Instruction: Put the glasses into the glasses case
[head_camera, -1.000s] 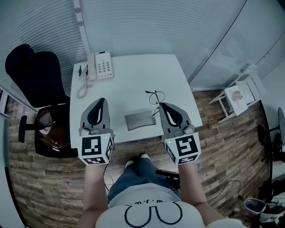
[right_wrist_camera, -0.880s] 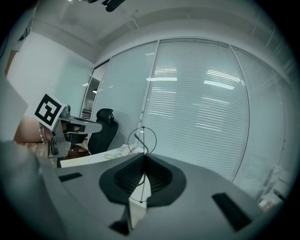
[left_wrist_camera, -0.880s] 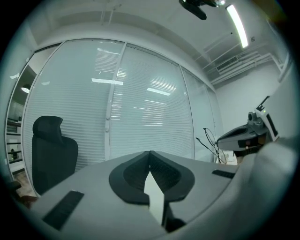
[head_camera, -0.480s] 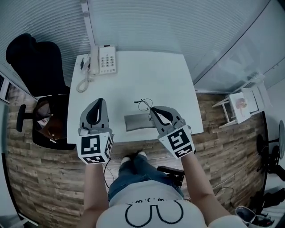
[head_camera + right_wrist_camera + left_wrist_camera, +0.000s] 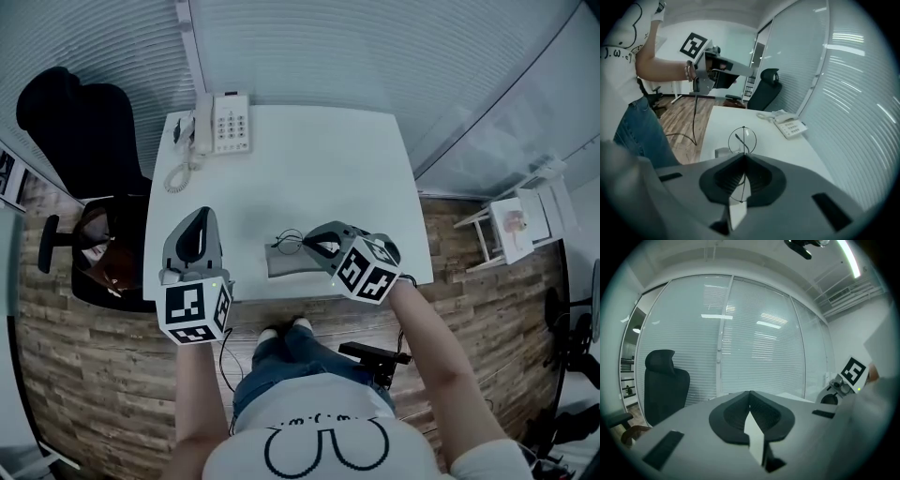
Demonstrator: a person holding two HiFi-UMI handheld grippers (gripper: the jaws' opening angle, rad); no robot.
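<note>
At the near edge of the surface, my right tool is clamped tight on the glasses, with its tips angled down and to the left. The thin wire frame sticks out just past those tips. It sits over the left part of the case, a flat grey box lying close to the surface's front edge. From the head view I cannot tell whether the frame touches the case or hangs just above it. My left tool is well apart to the left, over the near left corner, jaws together with nothing between them.

The right tool's own view shows what the head view cannot. The jaws pinch the frame edge-on, one round lens rim stands beyond the tips, and more wire runs back between the pads. Only a small grey bit of the case shows there, just below that rim. It also catches my left tool from the side, held up in my hand. The left tool's view shows neither glasses nor case, only its closed jaws, the blinds, the chair and my right tool's marker cube. The phone at the far left corner shows from above and in the right tool's view
</note>
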